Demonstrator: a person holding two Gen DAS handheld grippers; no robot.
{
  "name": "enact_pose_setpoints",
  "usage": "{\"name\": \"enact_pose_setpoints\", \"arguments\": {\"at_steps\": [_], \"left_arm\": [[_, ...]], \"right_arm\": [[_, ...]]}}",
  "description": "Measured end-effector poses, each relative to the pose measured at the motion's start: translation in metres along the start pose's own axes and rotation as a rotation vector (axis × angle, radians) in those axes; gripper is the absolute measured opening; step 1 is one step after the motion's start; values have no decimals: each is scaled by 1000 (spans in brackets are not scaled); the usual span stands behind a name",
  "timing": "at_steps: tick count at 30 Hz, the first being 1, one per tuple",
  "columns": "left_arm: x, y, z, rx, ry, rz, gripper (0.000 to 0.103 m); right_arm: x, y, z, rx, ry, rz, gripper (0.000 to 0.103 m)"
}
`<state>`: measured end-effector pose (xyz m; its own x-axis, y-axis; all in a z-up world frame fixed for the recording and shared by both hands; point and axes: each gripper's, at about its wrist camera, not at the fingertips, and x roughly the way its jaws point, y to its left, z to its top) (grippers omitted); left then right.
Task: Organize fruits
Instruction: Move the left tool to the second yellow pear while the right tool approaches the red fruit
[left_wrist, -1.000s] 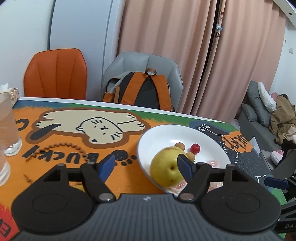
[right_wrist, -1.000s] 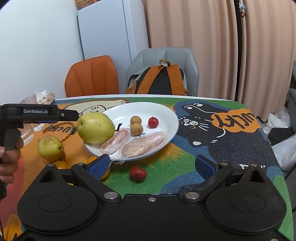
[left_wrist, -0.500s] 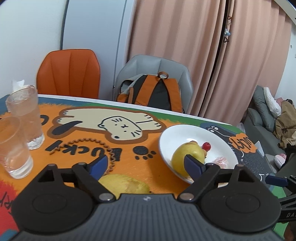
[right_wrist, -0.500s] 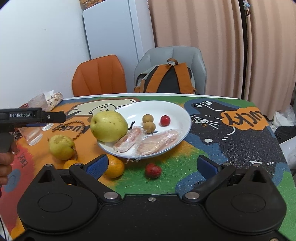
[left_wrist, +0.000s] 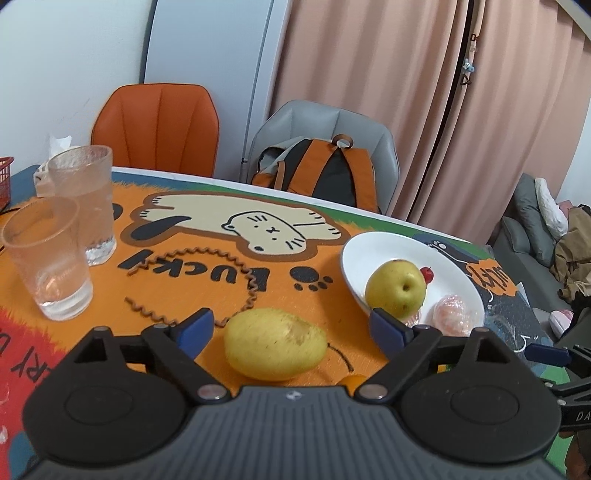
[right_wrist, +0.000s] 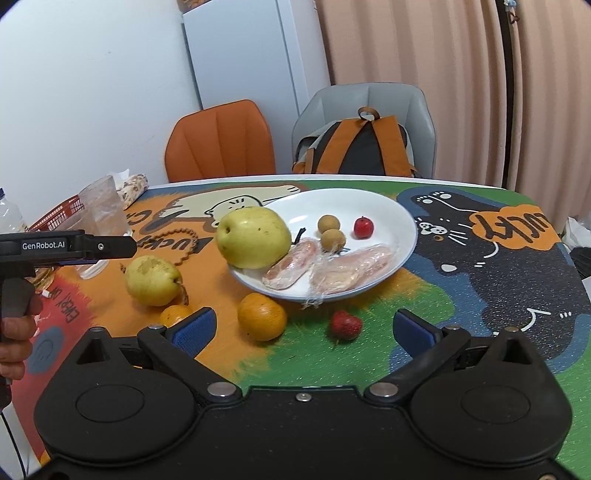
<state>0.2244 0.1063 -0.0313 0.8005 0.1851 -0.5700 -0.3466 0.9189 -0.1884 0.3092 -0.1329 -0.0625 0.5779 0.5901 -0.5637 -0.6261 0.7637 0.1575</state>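
A white plate (right_wrist: 402, 221) holds a large yellow pear (right_wrist: 253, 236), two brown longans (right_wrist: 328, 223), a small red fruit (right_wrist: 364, 227) and wrapped peeled fruit (right_wrist: 332, 266). A second yellow pear (left_wrist: 273, 343) lies on the tablecloth between the fingers of my open left gripper (left_wrist: 291, 328); it also shows in the right wrist view (right_wrist: 153, 275). Two oranges (right_wrist: 262, 315) and a red lychee (right_wrist: 345, 323) lie in front of the plate. My right gripper (right_wrist: 303, 328) is open and empty above them. The plate (left_wrist: 373, 247) shows in the left view too.
Two glasses of water (left_wrist: 51, 254) stand at the left on the cartoon tablecloth. A red basket (right_wrist: 55, 218) sits at the far left edge. An orange chair (left_wrist: 155, 125) and a grey chair with a backpack (left_wrist: 325, 173) stand behind the table.
My left gripper has pulled back left from the plate, leaving the large pear there, and now frames the second pear on the tablecloth. My right gripper has drawn back slightly.
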Motion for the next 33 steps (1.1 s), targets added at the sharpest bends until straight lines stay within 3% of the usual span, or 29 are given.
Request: {"name": "enact_pose_setpoints", "arguments": {"at_steps": [13,33], "left_arm": [[-4,21,-19,-37,52,19,90],[-7,13,-37,42,98,-33,90]], "right_arm": [[8,7,-10,-13,58,22,103],[10,4,-25,20,97,16,103]]}}
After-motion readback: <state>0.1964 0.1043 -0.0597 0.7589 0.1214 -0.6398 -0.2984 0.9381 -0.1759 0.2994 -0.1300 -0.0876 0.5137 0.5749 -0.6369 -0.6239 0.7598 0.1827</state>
